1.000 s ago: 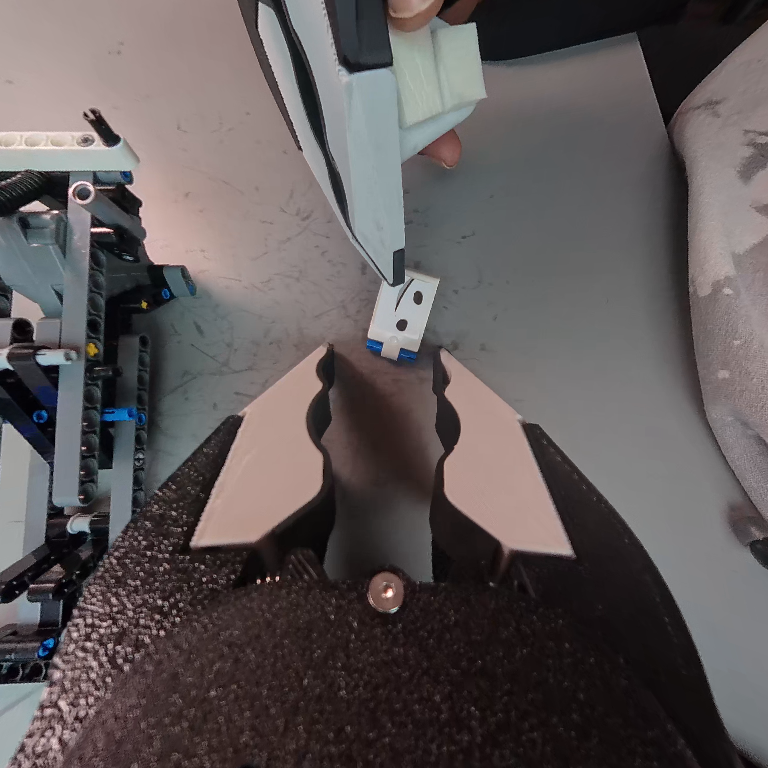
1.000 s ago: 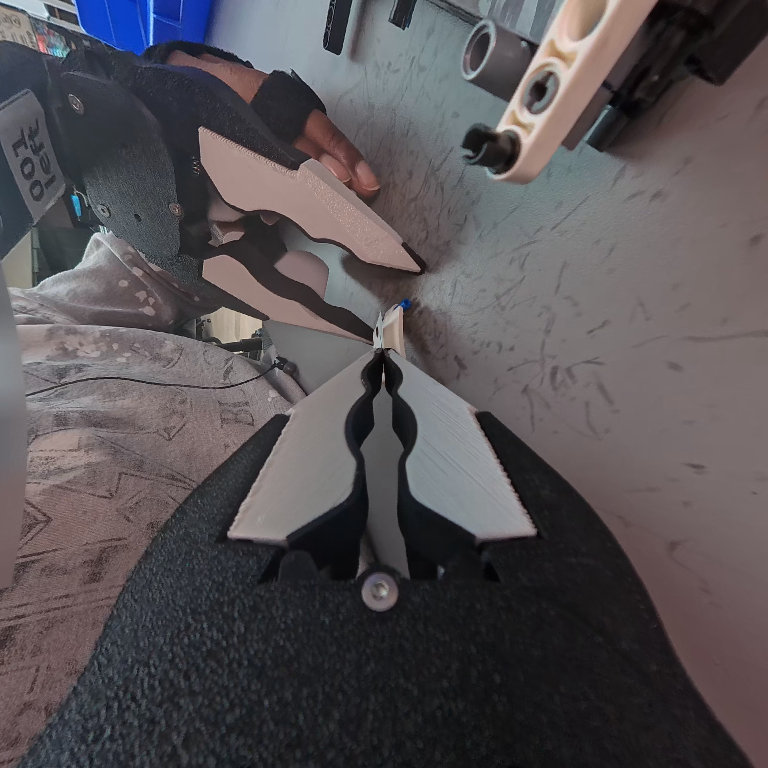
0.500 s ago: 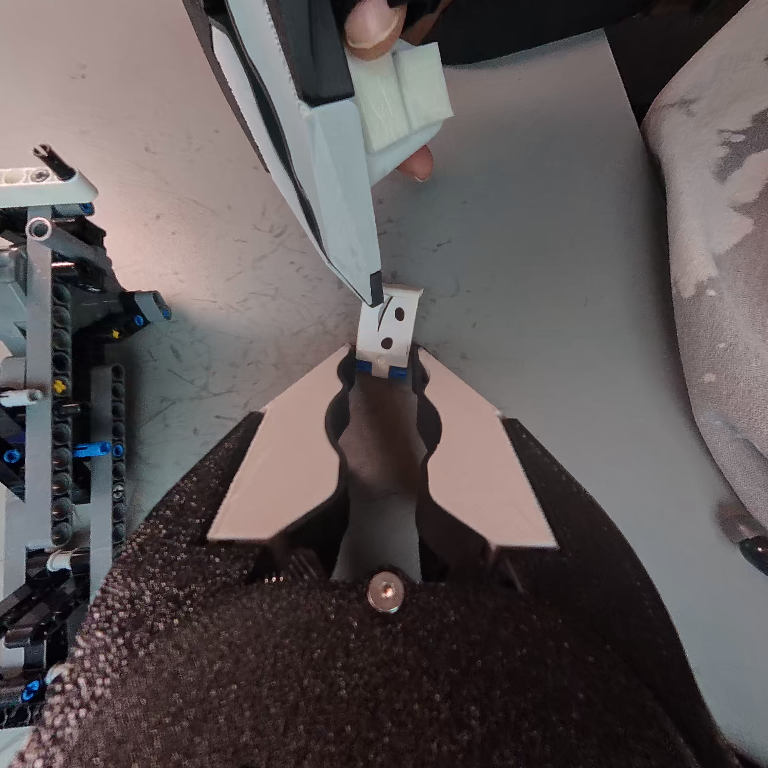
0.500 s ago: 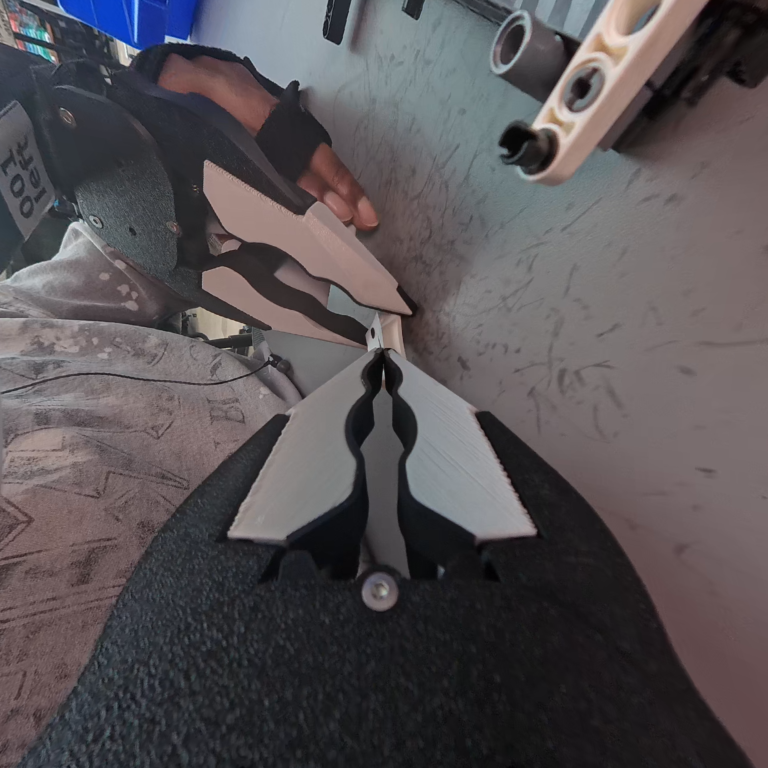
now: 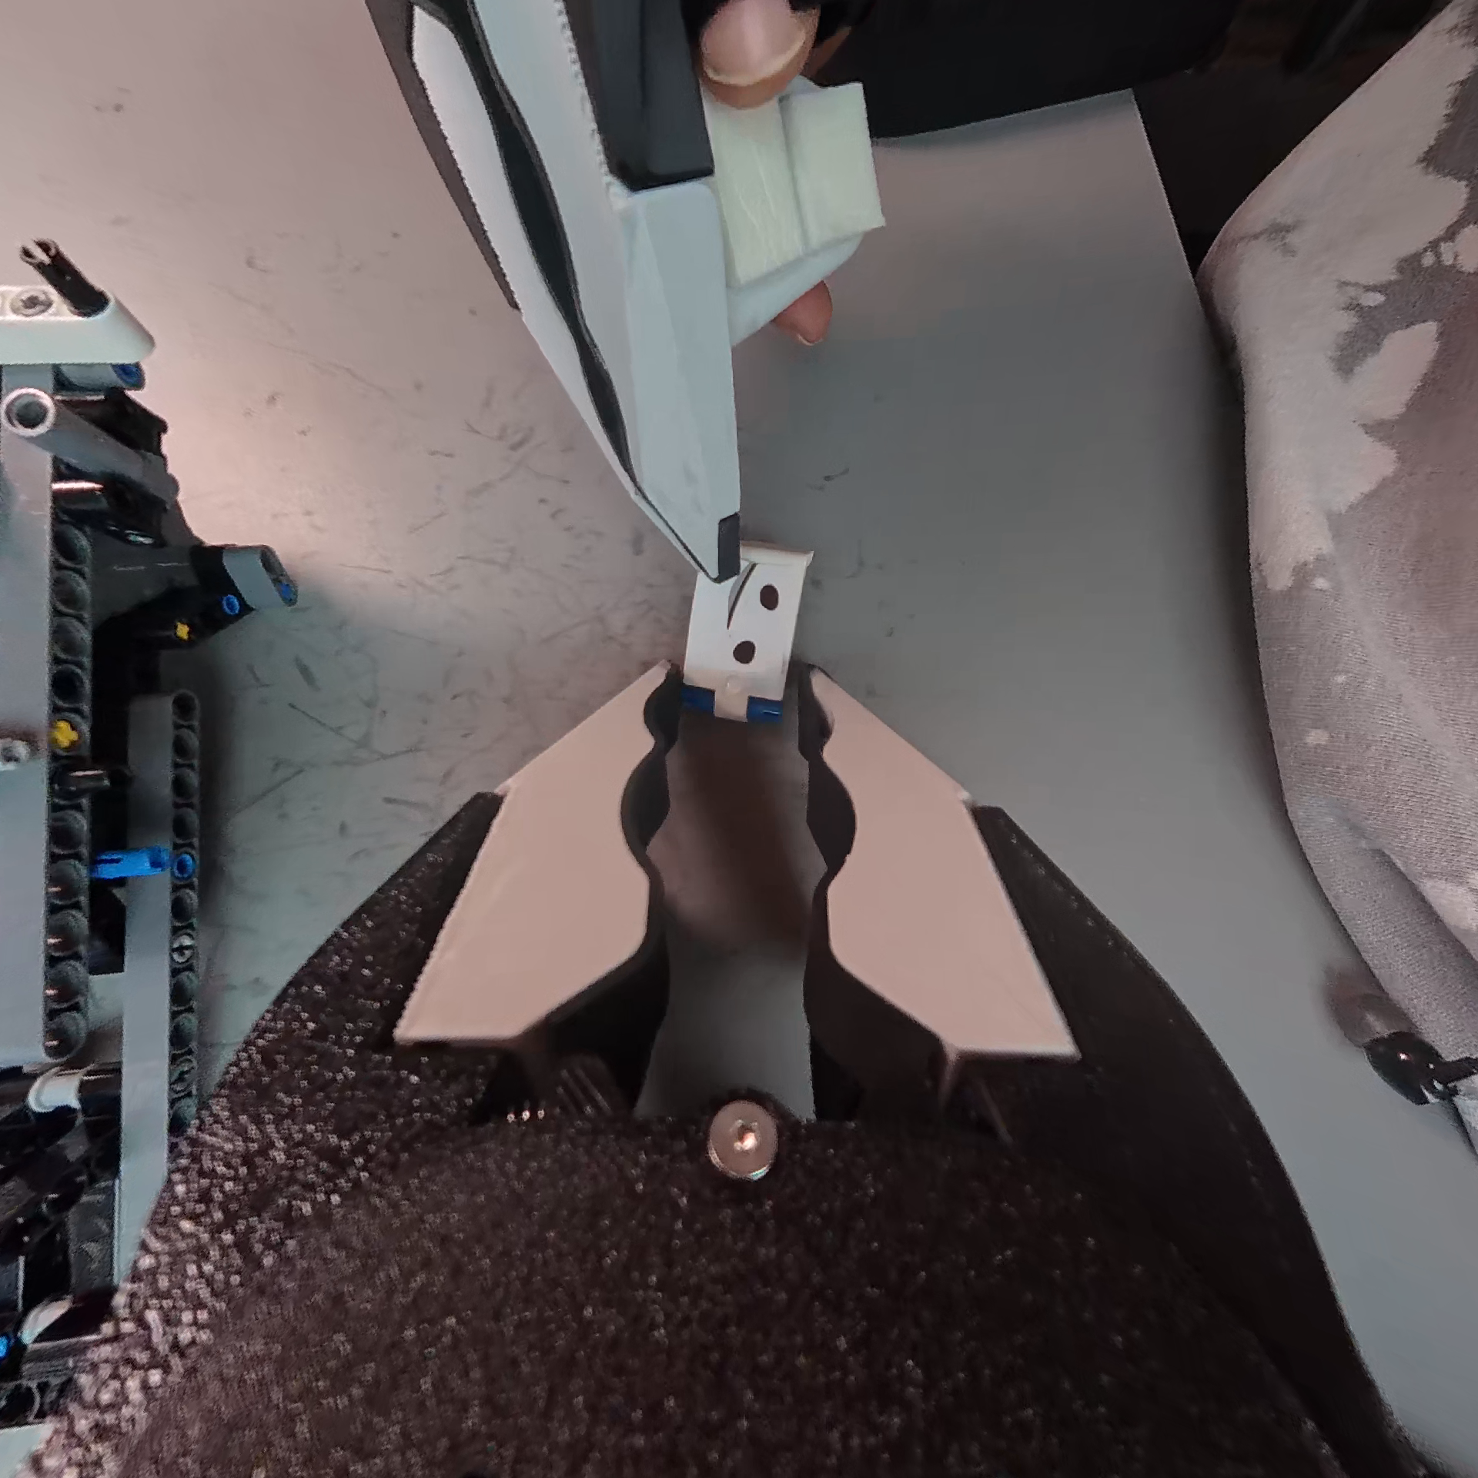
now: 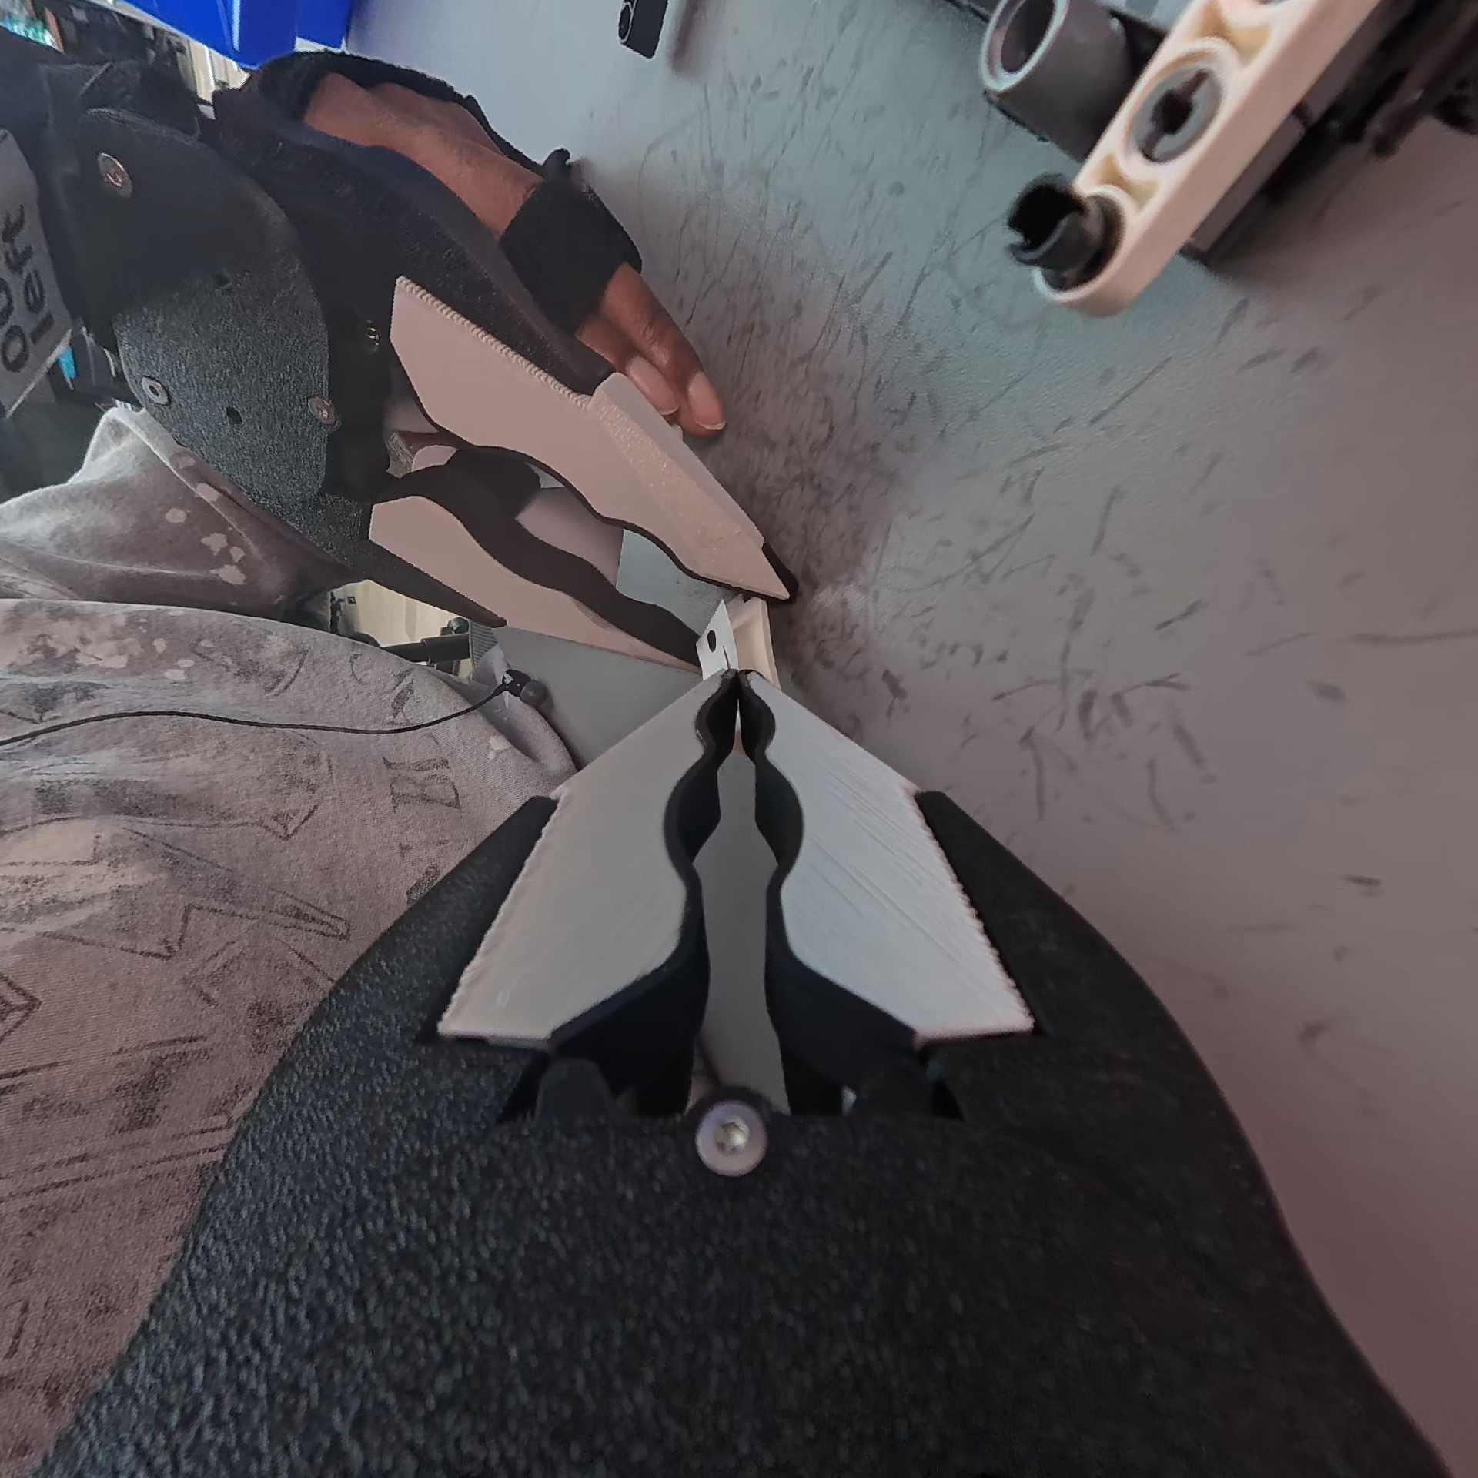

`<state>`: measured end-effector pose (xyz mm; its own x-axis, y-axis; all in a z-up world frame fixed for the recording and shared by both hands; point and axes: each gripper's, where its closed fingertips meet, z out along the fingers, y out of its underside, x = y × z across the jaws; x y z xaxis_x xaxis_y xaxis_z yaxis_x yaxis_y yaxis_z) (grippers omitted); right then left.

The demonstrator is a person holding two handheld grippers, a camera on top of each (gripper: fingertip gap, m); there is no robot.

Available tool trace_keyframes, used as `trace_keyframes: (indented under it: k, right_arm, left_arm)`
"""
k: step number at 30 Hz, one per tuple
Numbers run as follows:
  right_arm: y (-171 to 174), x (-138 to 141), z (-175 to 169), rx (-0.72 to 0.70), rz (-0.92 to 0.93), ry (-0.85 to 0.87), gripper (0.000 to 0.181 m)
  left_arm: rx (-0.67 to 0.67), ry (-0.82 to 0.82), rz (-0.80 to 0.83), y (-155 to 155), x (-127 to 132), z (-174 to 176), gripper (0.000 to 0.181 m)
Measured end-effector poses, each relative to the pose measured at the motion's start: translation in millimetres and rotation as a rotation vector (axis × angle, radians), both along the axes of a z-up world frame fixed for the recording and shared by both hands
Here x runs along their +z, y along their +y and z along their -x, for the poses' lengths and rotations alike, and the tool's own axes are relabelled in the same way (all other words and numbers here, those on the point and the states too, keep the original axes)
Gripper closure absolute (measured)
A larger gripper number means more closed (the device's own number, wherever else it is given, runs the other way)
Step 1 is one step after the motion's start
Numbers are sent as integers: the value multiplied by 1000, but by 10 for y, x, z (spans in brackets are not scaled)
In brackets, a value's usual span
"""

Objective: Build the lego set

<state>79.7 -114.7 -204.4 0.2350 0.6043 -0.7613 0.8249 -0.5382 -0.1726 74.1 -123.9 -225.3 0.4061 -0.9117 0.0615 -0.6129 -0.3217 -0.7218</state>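
The right gripper is clenched on a small white panel, pinching it by its far left corner. In the left wrist view that gripper reaches down from the far side, its two fingers pressed together to a black tip on the piece. The panel is flat and white with two dark holes, and a blue pin runs across its near end. It sits near the middle of the grey, scratched bench; whether it rests on the surface or is held just above it cannot be told.

The left gripper is parted, its two tips flanking the near, blue-pinned end of the panel. The left tip is right at the blue pin and the right tip is just beside the panel's edge; firm contact cannot be made out. In the right wrist view the same gripper comes in from the left with a gloved hand behind it, and the panel shows edge-on between the two grippers.

At the left edge of the left wrist view stands the partly built model, made of grey and black beams with blue and yellow pins, well apart from the panel. Its white beam with a black pin shows far right in the right wrist view. A grey patterned garment lies along the right.
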Motion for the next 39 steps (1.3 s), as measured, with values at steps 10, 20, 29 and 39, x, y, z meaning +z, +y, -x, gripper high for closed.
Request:
trace_keyframes:
  k: [10, 20, 29, 39]
  right_arm:
    - [8, 1, -10, -10, -10, -13, 181]
    - [60, 25, -37, -33, -33, -28, 181]
    - [61, 46, -42, -15, -51, -40, 181]
    - [-20, 129, -103, 219, -320, 57, 181]
  left_arm:
    - [53, 14, -24, 37, -5, -3, 157]
    - [169, 15, -19, 74, -7, -22, 157]
    - [191, 25, -28, 87, -9, -25, 157]
    - [201, 22, -25, 99, -9, -30, 157]
